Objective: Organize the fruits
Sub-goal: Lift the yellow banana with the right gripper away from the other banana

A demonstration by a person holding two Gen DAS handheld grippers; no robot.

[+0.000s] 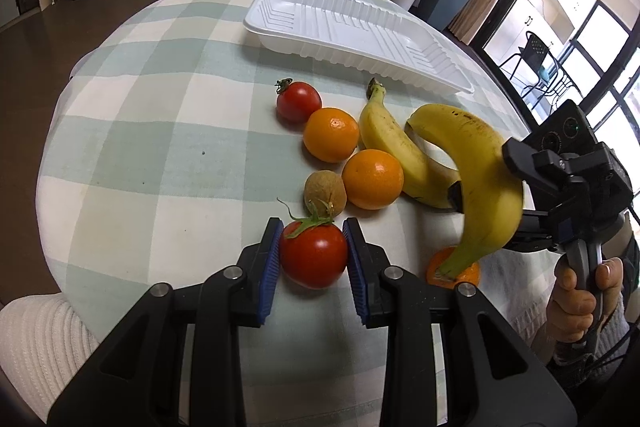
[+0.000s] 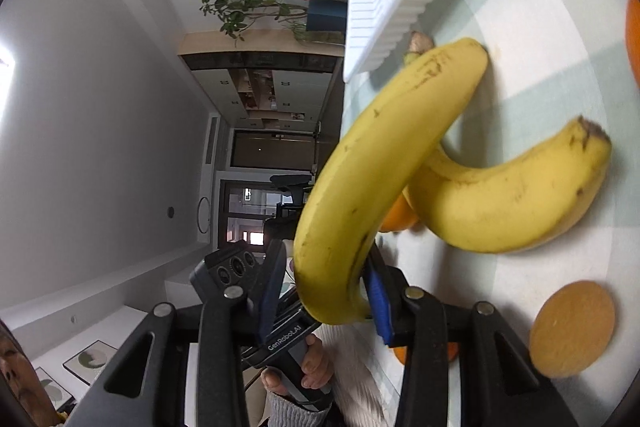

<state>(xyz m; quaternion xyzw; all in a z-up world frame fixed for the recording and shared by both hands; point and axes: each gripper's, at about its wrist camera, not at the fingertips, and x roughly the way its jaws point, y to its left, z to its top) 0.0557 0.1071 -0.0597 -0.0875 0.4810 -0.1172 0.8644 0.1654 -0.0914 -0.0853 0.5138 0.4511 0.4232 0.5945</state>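
Checked cloth (image 1: pixel 160 115) covers the table, and at its near left edge the left gripper (image 1: pixel 314 259) pinches a red tomato with a green stem (image 1: pixel 314 255), blue pads pressed against both its sides while it sits on the cloth. Just beyond it lies a small brown fruit (image 1: pixel 324 193), then two oranges (image 1: pixel 372 179) and a second tomato (image 1: pixel 298 101) in a loose cluster. A white ribbed tray (image 1: pixel 352 27) stands farther back, apart from the fruit. To the right, one banana (image 1: pixel 394 143) lies on the cloth beside the oranges. The right gripper (image 2: pixel 324 291), held by a hand (image 1: pixel 580 299), clamps a second banana (image 1: pixel 480 167) near its stem end, lifted clear of the table above the lying one; a third orange (image 1: pixel 468 273) shows beneath it.
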